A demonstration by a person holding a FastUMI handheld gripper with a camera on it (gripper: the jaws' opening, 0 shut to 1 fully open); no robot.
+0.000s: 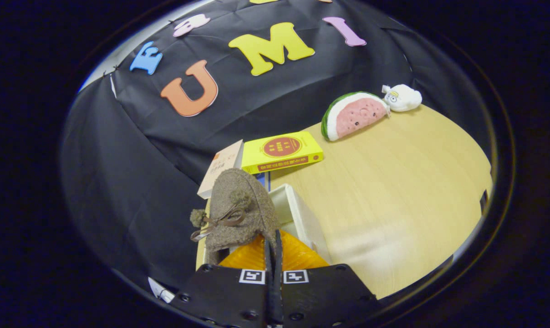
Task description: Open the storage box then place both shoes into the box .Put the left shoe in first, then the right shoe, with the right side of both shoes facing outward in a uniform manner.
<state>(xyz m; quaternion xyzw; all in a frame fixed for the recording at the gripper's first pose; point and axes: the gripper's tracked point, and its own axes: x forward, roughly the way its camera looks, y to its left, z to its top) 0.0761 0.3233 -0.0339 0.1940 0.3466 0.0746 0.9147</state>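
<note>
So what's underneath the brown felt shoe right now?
The shoe hangs over the white storage box, pinched in the shut jaws of the gripper. The shoe and gripper cover the box's inside.

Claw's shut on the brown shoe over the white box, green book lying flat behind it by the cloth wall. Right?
One thing's off: the book is yellow, not green, per the gripper view. The rest holds: the claw is shut on the brown shoe over the white box, with the book flat behind by the cloth wall.

Shoe (241,212) just ahead of fingers (275,246); box (297,216) beside it.
</note>
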